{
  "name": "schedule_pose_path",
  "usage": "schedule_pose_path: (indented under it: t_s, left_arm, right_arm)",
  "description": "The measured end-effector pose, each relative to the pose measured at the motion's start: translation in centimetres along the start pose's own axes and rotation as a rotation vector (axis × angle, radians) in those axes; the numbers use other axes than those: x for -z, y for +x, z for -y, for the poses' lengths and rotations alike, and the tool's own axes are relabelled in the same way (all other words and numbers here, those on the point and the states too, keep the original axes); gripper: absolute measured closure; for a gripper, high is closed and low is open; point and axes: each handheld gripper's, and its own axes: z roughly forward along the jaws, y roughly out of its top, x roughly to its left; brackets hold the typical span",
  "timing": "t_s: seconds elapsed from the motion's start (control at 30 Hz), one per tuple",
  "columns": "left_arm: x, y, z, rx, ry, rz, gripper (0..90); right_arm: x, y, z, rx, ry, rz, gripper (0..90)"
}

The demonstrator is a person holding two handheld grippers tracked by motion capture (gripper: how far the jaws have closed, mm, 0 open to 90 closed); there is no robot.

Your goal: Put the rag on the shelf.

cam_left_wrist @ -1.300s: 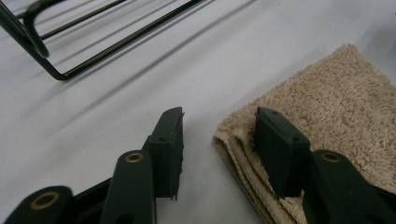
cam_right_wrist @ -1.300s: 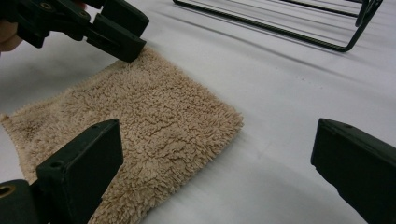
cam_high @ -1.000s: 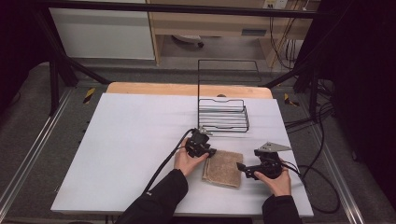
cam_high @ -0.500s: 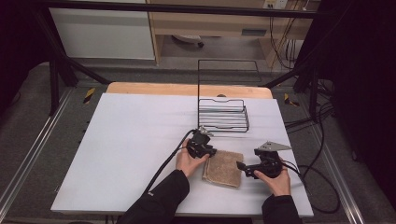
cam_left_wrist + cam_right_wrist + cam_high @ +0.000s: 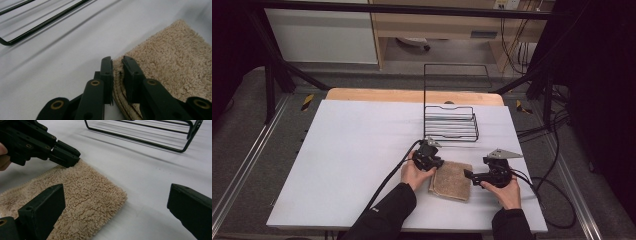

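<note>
L gripper has just been closing; jaws now pinch the towel's hemmed edge. R gripper jaws spread wide, towel lying toward its left jaw.

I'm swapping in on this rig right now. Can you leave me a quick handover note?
Left gripper: jaws have just been closing, now pinching the towel's hemmed corner edge.
Right gripper: open, low over the towel's opposite side, gripping nothing.
Towel: folded, flat on the table, in front of the wire rack.
Done: left corner pinched.
Left: probably close the right gripper on its side, then lift or fold.
</note>
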Motion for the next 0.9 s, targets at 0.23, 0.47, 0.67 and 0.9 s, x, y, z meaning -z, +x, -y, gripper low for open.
schedule_pose_path:
  t_s: [0.23,0.47,0.67,0.9]
  left_arm:
    - [0.0,-0.1,0.1,-0.01,-0.008,-0.005,78.1]
    - [0.0,-0.1,0.3,-0.017,-0.021,-0.008,78.1]
    - [0.0,-0.1,0.3,-0.022,-0.02,-0.006,78.1]
    - [0.0,0.1,0.3,-0.022,-0.022,0.003,78.1]
  right_arm:
    - [-1.3,-0.2,0.0,-0.029,0.029,0.036,28.3]
    - [-1.7,-0.3,0.0,-0.051,0.049,0.049,47.1]
    - [-1.8,-0.3,0.0,-0.09,0.073,0.042,58.6]
    - [-1.6,-0.6,0.0,-0.132,0.068,0.04,65.6]
